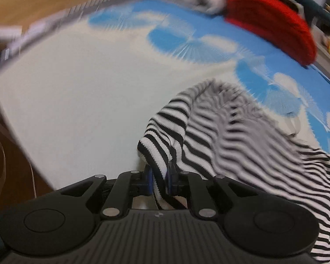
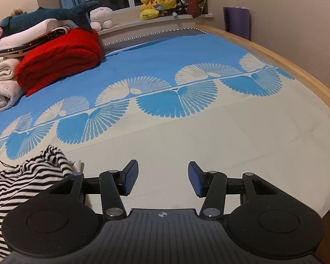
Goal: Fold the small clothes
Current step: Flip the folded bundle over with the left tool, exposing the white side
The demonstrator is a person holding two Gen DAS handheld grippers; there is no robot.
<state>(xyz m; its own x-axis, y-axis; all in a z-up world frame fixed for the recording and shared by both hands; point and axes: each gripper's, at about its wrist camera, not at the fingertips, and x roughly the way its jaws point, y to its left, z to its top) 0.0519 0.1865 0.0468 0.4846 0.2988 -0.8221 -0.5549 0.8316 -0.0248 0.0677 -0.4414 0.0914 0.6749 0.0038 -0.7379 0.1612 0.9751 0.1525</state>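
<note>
A black-and-white striped garment (image 1: 231,132) lies crumpled on the bed, blurred in the left wrist view. My left gripper (image 1: 160,179) is shut on an edge of it; the striped cloth is pinched between the blue pads and lifted off the sheet. The same striped garment (image 2: 22,182) shows at the lower left of the right wrist view. My right gripper (image 2: 162,180) hangs open over the cream part of the sheet, right of the garment, with nothing between its fingers.
The bed sheet (image 2: 187,132) is cream with blue fan patterns. A folded red blanket (image 2: 59,59) and pale folded towels (image 2: 2,88) are stacked at the far left. Plush toys (image 2: 158,4) sit on the window sill. A wooden bed frame (image 2: 297,66) runs along the right.
</note>
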